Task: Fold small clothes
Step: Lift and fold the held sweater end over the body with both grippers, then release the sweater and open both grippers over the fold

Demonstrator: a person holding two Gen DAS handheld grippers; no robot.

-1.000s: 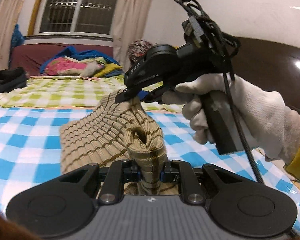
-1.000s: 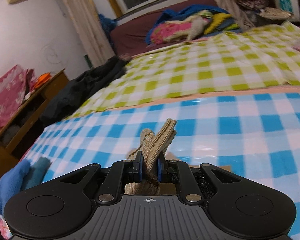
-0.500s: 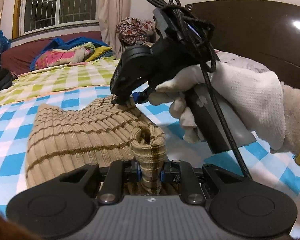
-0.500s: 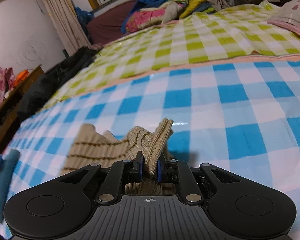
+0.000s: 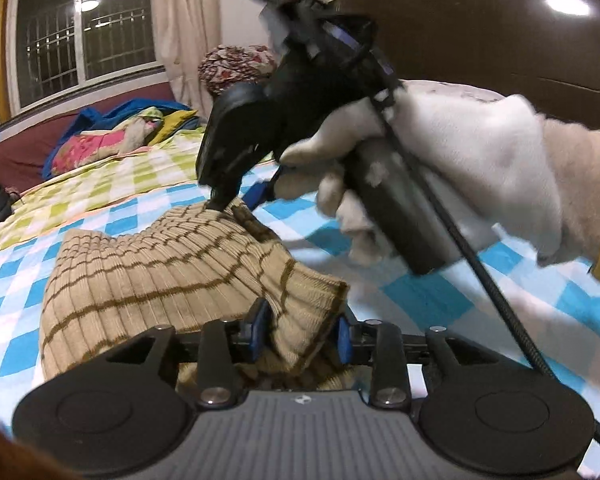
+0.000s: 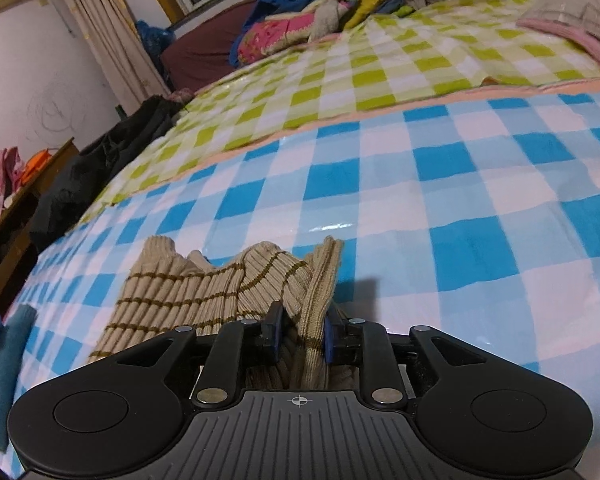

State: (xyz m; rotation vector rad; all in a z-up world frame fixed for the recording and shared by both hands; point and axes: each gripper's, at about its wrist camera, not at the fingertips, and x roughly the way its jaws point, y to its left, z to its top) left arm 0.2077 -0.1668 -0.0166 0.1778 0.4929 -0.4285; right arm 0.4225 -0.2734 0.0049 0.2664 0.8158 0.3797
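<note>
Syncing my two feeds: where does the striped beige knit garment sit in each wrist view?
Left wrist: striped beige knit garment fills lower left to centre, its corner between the near blue pads.
Right wrist: garment lower left of centre, its edge between the pads.
Shared landmark: blue checked cloth underneath.

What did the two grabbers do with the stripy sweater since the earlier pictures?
Both have just been opening. The left gripper and right gripper carried the beige striped knit down onto the blue checked sheet, and their jaws now stand apart with loose cloth between them, no longer pinched tight. The knit lies spread out flatter. The green checked sheet and the gloved hand on the handle are as before.
</note>
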